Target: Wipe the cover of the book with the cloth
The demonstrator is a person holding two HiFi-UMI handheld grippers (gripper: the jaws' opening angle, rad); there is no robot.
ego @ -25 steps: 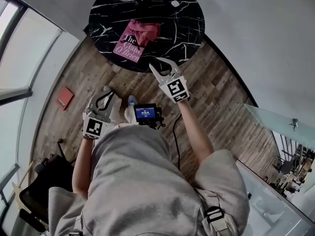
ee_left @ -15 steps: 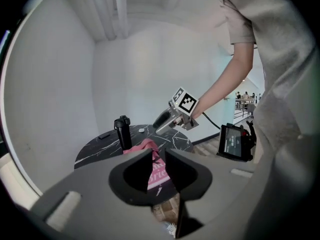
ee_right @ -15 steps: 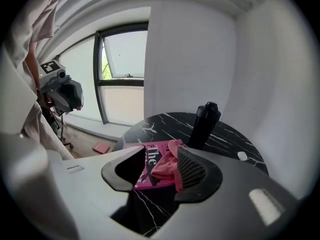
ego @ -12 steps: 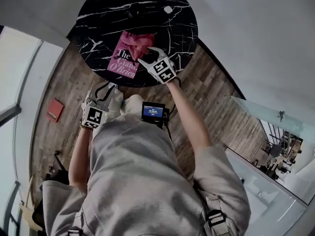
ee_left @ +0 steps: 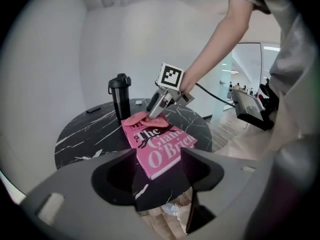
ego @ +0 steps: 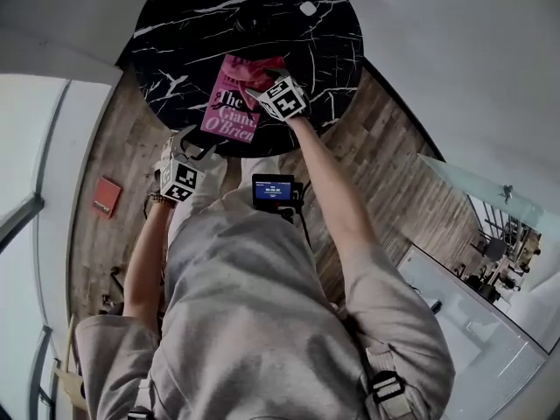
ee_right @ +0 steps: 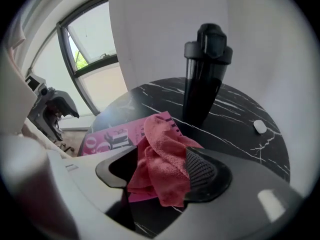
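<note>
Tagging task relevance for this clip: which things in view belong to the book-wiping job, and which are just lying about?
Job: pink book, pink cloth bunched on it.
Lying about: black flask and small white object on the table, red flat item on the floor.

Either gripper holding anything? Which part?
Nothing held. On the right gripper the fingers have just been opening and stand apart around the cloth on the book. The left gripper has been opening too, nothing between.
</note>
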